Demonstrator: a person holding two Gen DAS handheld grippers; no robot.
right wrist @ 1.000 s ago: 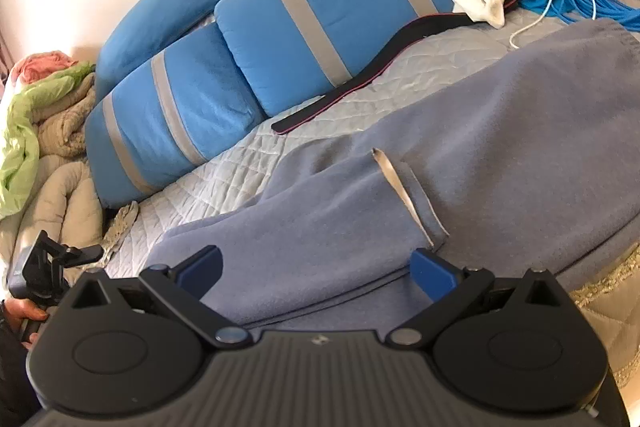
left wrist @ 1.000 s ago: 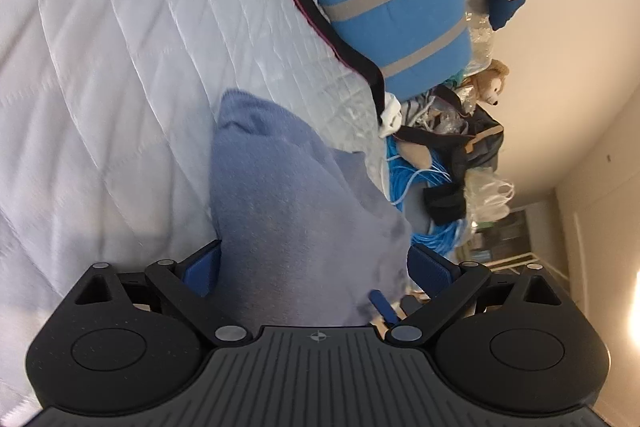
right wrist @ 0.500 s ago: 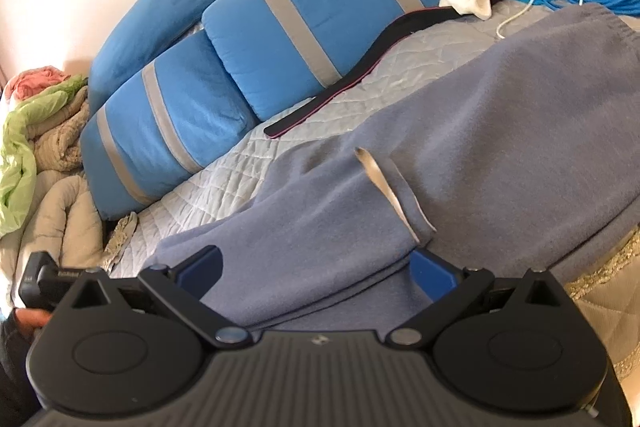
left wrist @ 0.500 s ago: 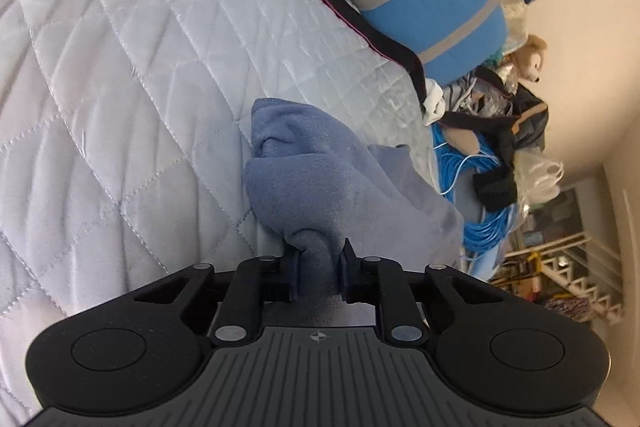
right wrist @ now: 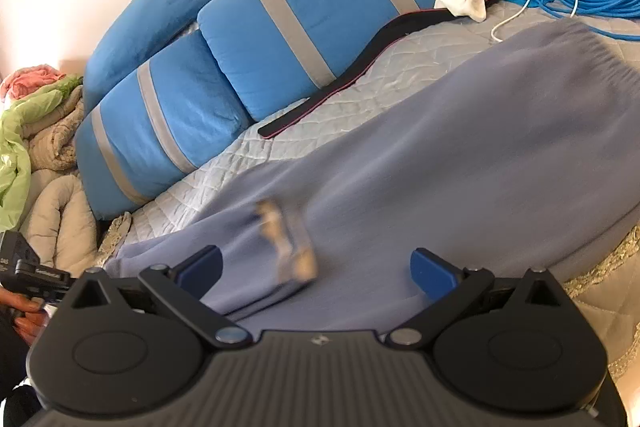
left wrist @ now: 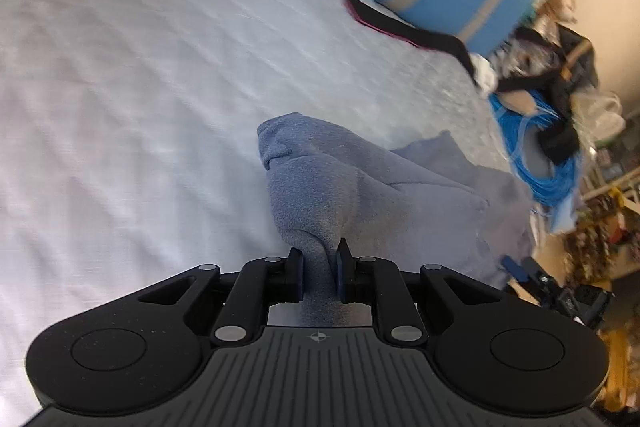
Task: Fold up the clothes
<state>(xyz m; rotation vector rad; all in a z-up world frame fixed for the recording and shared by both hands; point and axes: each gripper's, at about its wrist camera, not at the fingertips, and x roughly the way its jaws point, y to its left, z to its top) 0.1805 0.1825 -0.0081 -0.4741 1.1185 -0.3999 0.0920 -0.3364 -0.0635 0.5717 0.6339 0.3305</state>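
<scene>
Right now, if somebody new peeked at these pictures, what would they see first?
First, the big grey-blue fleece garment spread across the quilted bed cover, with one end bunched up and pinched in the left hand-held gripper. Next, the bright blue pillows with grey stripes lying along the far side of the bed. The right hand-held gripper hovers open over the fleece, holding nothing.

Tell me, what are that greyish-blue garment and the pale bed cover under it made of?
The garment looks like soft fleece or brushed knit: matte, fuzzy nap, thick rounded folds. The bed cover seems a quilted, slightly shiny woven fabric, stitched in diamonds.
</scene>
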